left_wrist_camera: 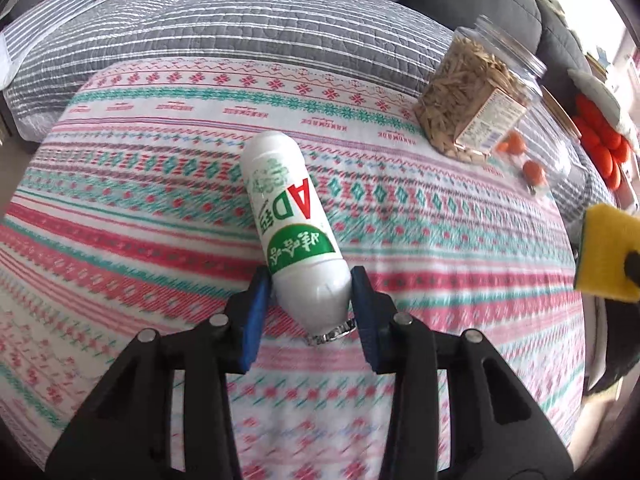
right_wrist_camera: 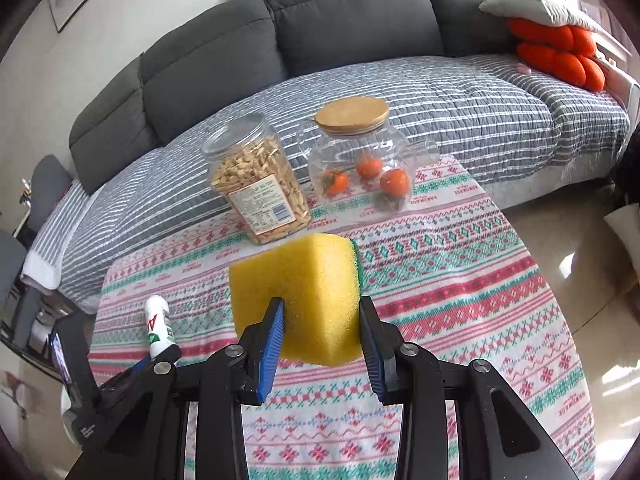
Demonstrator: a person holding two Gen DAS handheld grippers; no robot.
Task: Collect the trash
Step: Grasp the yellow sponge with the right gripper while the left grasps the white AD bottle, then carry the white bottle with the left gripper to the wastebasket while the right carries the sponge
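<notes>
We are working at a surface (left_wrist_camera: 120, 208) draped in a red, green and white knitted-pattern cloth, pushed up against a grey sofa (right_wrist_camera: 320, 12) covered with a striped quilt. Lying on its side on the cloth is a white plastic drink bottle (left_wrist_camera: 290, 216) with a green and red label, which we are taking for trash. Its long axis is running away from the left gripper (left_wrist_camera: 310, 304), tilting slightly to the left, with the foil-rimmed mouth pointing back toward us and the rounded base pointing toward the sofa. The left gripper's jaws are standing either side of the bottle's shoulder, narrowed to roughly its width; we cannot tell whether the blue pads are pressing yet. We are judging the bottle light, probably empty, thin-walled and smooth, so it may roll or dent, and the straight body just above the shoulder looks the safer place to hold than the tapering neck. The right gripper (right_wrist_camera: 322, 310) is clamping a yellow sponge (right_wrist_camera: 296, 292) with a green scouring face, soft and visibly pinched, held above the cloth. Farther back are standing a clear jar of nuts (right_wrist_camera: 258, 184) and a glass jar (right_wrist_camera: 360, 164) holding small oranges.
</notes>
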